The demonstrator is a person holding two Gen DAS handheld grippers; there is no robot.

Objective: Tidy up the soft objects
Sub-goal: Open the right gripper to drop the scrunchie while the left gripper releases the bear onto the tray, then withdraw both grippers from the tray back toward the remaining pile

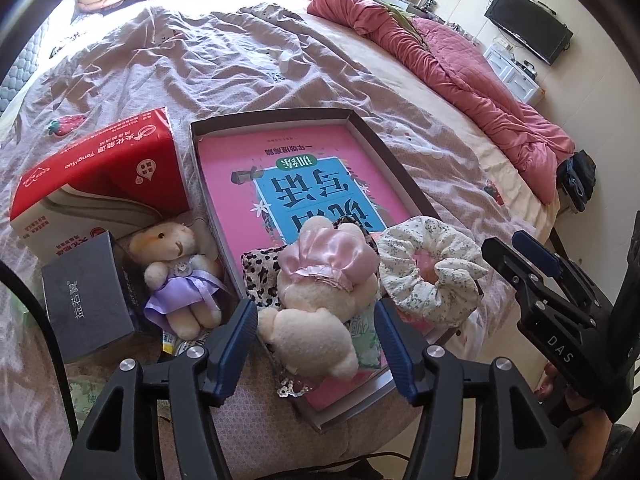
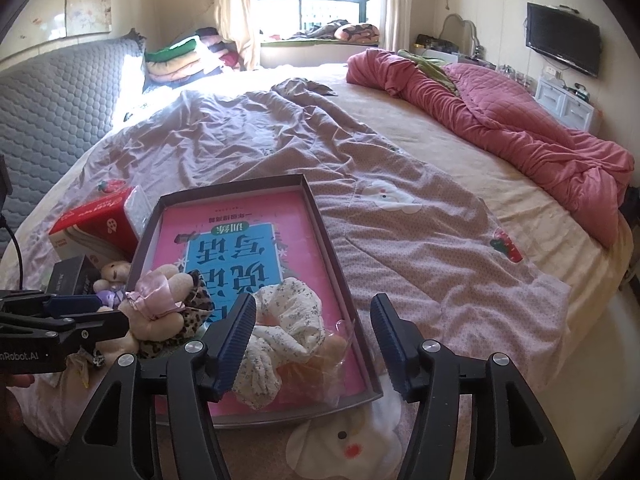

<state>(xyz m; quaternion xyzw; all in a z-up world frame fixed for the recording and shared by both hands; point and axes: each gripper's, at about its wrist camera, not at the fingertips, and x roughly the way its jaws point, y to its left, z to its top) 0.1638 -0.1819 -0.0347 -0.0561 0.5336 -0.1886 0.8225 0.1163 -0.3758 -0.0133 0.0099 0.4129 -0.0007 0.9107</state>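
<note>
A shallow grey box [image 1: 372, 140] [image 2: 320, 216] with a pink book inside lies on the bed. At its near end sit a cream plush bear in a pink dress [image 1: 320, 292] [image 2: 160, 308], a leopard-print scrunchie [image 1: 260, 276] [image 2: 196, 300] and a white floral scrunchie [image 1: 428, 272] [image 2: 288, 328]. A second bear in a purple dress [image 1: 176, 276] [image 2: 112, 276] lies left of the box. My left gripper [image 1: 316, 340] [image 2: 96, 312] is open around the pink-dress bear. My right gripper [image 2: 314, 344] [image 1: 508, 248] is open above the box's near right corner, beside the floral scrunchie.
A red and white carton [image 1: 100, 188] [image 2: 96, 220] and a dark grey box [image 1: 88, 300] stand left of the grey box. A crumpled pink quilt [image 1: 460, 76] [image 2: 500, 120] lies along the bed's right side. A clear plastic wrapper [image 2: 332, 360] lies in the box.
</note>
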